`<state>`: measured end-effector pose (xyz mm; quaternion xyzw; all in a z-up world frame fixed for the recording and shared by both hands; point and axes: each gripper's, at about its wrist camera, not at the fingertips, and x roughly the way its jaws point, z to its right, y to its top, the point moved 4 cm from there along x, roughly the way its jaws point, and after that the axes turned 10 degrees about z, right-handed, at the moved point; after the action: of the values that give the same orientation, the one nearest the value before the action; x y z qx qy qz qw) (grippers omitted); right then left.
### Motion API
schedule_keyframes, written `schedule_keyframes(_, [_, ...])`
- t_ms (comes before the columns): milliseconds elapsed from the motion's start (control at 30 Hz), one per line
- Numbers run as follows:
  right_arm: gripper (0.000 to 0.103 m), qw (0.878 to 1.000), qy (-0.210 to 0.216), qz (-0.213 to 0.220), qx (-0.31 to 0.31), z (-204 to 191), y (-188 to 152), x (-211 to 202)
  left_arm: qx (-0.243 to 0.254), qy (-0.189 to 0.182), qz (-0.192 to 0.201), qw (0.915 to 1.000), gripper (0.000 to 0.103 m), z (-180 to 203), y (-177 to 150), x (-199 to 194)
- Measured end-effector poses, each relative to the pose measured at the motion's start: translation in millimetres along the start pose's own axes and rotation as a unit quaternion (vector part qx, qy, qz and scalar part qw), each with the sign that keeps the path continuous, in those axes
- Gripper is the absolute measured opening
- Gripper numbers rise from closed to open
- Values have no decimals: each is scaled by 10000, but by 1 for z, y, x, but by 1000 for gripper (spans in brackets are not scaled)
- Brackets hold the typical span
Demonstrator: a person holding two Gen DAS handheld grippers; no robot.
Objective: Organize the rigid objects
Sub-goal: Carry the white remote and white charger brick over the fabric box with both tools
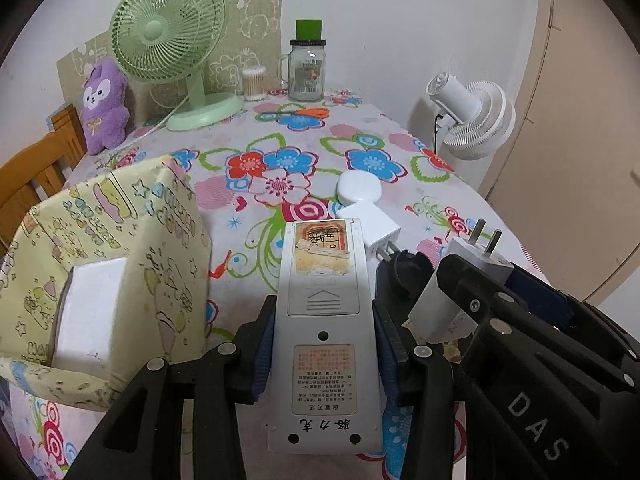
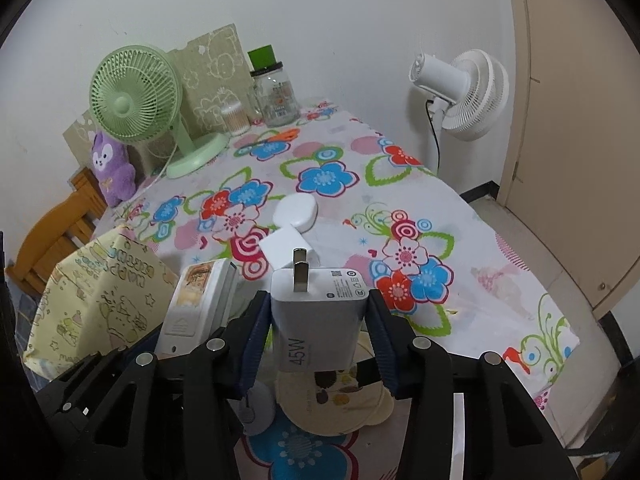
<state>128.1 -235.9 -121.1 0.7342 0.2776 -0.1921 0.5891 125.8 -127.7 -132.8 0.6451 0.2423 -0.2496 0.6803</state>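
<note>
My left gripper is shut on a grey-white remote control, held back side up above the flowered tablecloth. My right gripper is shut on a white 45W charger, prongs pointing away; it shows in the left wrist view too, the charger just right of the remote. On the cloth beyond lie a second white charger and a round white case. A yellow patterned box stands at the left with a white block inside.
A green desk fan, purple plush, cotton-swab tub and glass jar line the far edge. A wooden chair stands left, a white floor fan right. A cream round pouch lies under the right gripper.
</note>
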Motion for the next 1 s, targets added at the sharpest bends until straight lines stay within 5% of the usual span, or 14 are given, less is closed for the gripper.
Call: schedule_keyframes(1000, [51,9980,72,497,-373,-52,56,-40,43,163,406,9990,45,-31,54,-51])
